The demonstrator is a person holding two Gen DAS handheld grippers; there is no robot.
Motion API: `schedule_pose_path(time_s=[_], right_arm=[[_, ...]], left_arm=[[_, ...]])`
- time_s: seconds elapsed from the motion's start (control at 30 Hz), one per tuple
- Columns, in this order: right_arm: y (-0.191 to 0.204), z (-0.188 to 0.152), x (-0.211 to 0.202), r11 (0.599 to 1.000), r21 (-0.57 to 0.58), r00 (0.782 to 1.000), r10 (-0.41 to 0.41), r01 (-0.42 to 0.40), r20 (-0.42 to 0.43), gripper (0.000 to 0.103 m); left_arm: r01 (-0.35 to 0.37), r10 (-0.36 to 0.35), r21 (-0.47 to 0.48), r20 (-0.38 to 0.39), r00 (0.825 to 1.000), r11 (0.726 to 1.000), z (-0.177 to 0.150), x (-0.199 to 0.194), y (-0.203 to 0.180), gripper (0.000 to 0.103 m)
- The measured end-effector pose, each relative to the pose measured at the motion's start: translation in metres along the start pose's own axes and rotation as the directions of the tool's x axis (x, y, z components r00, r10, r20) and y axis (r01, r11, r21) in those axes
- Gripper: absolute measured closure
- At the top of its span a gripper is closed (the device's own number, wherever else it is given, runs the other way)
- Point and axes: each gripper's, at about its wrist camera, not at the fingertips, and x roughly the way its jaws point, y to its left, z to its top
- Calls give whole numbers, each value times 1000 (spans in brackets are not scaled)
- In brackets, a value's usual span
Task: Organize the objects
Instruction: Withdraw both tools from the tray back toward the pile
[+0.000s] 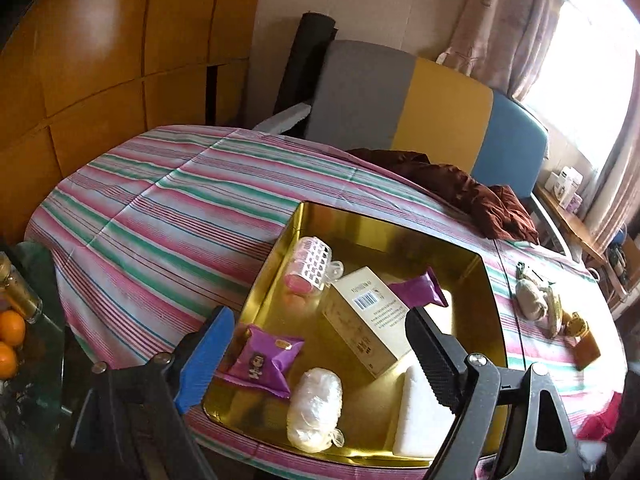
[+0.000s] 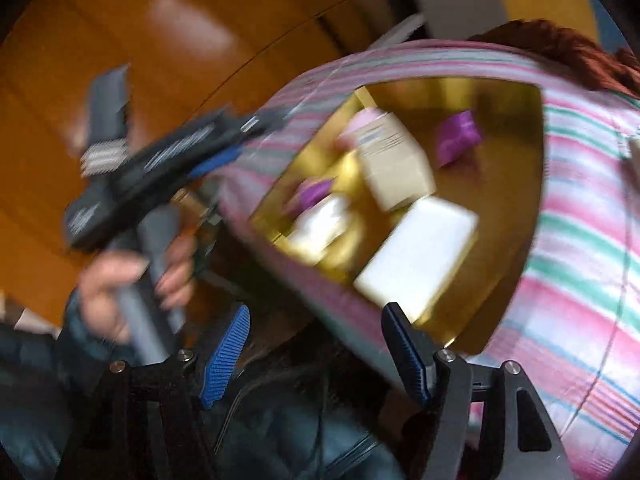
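A gold tray (image 1: 490, 280) lies on the striped tablecloth (image 1: 160, 200). In it are a pink roller in white mesh (image 1: 310, 266), a beige barcoded box (image 1: 368, 320), two purple packets (image 1: 264, 360) (image 1: 420, 290), a clear-wrapped white bundle (image 1: 316, 408) and a white block (image 1: 416, 412). My left gripper (image 1: 320, 356) hovers open over the tray's near side, holding nothing. The right wrist view is blurred by motion; my right gripper (image 2: 316, 356) stands open and empty just off the table's edge, near the tray (image 2: 500, 184) and the white block (image 2: 420, 256).
To the right of the tray, a grey-beige pouch (image 1: 530, 298) and a small brown bottle with a gold cap (image 1: 582, 338) lie on the cloth. A dark brown garment (image 1: 460, 188) drapes the far edge. Oranges (image 1: 10, 340) and a jar (image 1: 20, 288) sit at the left. A hand (image 2: 120, 280) grips the left gripper's handle.
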Motion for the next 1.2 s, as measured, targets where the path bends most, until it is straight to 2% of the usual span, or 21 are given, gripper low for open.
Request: schedule_pose_path(time_s=[0.13,0.2,0.27,0.4,0.53,0.87,0.97,1.07,1.2], right_arm=[[-4,-9,16,997,20,993,80,-79,-82,34],[-14,-11,27,996,61,991,65,-58,-119,33],[-22,-11,32,995,89,991,51,-40,-123,33],[-41,-6,29,989,143,996,-16,29,-91,33],[-49,1,27,984,139,993,-101,109,-62,33],[-72,1,-17,967,180,981,-190,182,26,32],[-88,-3,-43,944,234,965,-255,234,66,30],[-109,-7,-73,906,317,938,-329,282,108,30],[-146,-13,-123,821,463,884,-444,335,148,30]], left_arm=[[0,0,-6,1,1000,1000,3,0,0,15],[6,-6,-3,6,1000,1000,3,-1,-2,15],[11,-11,7,4,1000,1000,3,-1,-4,15],[24,-23,17,-9,1000,1000,3,1,-9,15],[36,-36,32,-16,999,999,2,3,-16,15],[108,-106,119,-24,994,987,4,3,-50,15],[141,-137,163,-37,990,977,3,3,-68,15],[172,-165,199,-54,985,965,1,3,-85,15],[222,-211,262,-69,975,939,0,3,-114,15]])
